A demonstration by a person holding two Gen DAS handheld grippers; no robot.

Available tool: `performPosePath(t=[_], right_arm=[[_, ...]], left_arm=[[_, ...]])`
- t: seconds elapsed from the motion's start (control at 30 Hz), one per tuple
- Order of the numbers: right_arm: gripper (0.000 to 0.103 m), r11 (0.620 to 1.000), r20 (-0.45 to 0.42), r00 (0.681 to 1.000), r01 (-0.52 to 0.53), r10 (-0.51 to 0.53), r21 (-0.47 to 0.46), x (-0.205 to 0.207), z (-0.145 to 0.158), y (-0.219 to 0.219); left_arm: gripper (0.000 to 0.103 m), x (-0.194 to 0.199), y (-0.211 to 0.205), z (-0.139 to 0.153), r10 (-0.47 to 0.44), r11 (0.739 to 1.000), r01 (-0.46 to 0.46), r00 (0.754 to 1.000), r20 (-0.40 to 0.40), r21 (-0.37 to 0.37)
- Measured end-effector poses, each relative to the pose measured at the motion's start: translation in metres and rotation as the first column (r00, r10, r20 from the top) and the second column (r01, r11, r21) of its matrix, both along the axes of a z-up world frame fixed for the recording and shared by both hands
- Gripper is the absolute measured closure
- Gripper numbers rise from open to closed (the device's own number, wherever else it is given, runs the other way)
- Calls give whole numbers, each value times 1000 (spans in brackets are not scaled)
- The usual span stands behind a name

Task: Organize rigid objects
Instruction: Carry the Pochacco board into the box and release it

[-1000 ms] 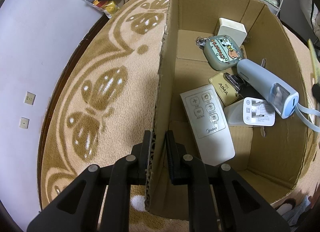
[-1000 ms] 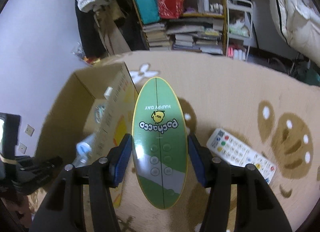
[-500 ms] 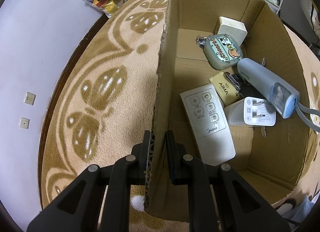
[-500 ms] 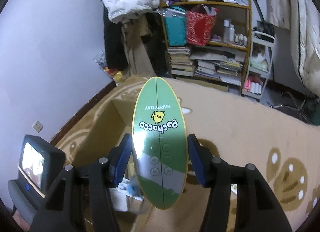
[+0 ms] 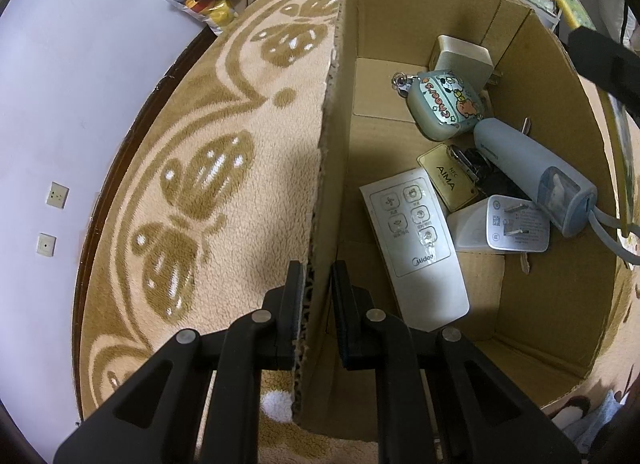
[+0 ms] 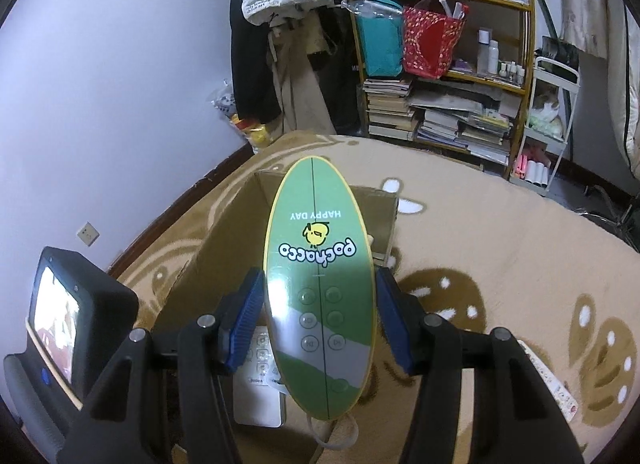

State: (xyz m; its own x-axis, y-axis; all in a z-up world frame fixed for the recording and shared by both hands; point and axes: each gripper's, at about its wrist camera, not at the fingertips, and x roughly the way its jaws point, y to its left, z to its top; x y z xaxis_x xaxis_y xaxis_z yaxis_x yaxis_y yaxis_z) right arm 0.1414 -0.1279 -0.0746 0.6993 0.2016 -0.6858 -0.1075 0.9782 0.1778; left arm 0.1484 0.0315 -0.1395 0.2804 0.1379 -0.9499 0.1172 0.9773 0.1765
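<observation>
Pochacco remote (image 6: 319, 284), a green oval with "HAPPY DAY" printed on it, fills the centre of the right wrist view, clamped at its lower half between the blue pads (image 6: 244, 324) of the right gripper (image 6: 320, 322). It is held above the open cardboard box (image 6: 224, 260), whose far wall shows behind its upper tip. A white remote (image 6: 260, 384) shows below it at lower centre. At the far left of that frame sits a black device with a lit screen (image 6: 60, 324). A bookshelf (image 6: 440, 75) stands at upper right, and another remote (image 6: 548, 380) lies on the carpet (image 6: 500, 256) at lower right.

In the left wrist view, the left gripper (image 5: 316, 296) at bottom centre pinches the near end of the box's left wall (image 5: 328, 151), one finger on each side of the cardboard. Inside the box, right of centre, lie the white remote (image 5: 416, 244), a white plug (image 5: 504, 223), a blue cylindrical device (image 5: 532, 175), a cartoon case (image 5: 444, 103), a gold AIMA tag (image 5: 446, 179) and a beige adapter (image 5: 460, 55) at the far end.
</observation>
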Motion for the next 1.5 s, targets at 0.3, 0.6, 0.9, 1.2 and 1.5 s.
performPosePath(t=[0.3, 0.6, 0.9, 1.2, 1.5], right_arm=[[44, 998, 1, 999, -34, 34, 51, -1, -12, -1], [44, 998, -10, 999, -32, 33, 59, 4, -19, -1], [44, 996, -30, 999, -39, 41, 82, 5, -24, -2], [43, 996, -9, 1000, -27, 28, 85, 1, -21, -4], [3, 997, 60, 998, -33, 29, 72, -12, 4, -17]], left_arm=[[89, 0, -1, -2, -3, 1000, 3, 1000, -2, 9], [89, 0, -2, -3, -7, 1000, 7, 1000, -6, 21], [88, 1, 2, -3, 1, 1000, -1, 1000, -7, 5], [88, 3, 5, -4, 7, 1000, -7, 1000, -11, -11], [88, 1, 4, -4, 3, 1000, -3, 1000, -8, -9]])
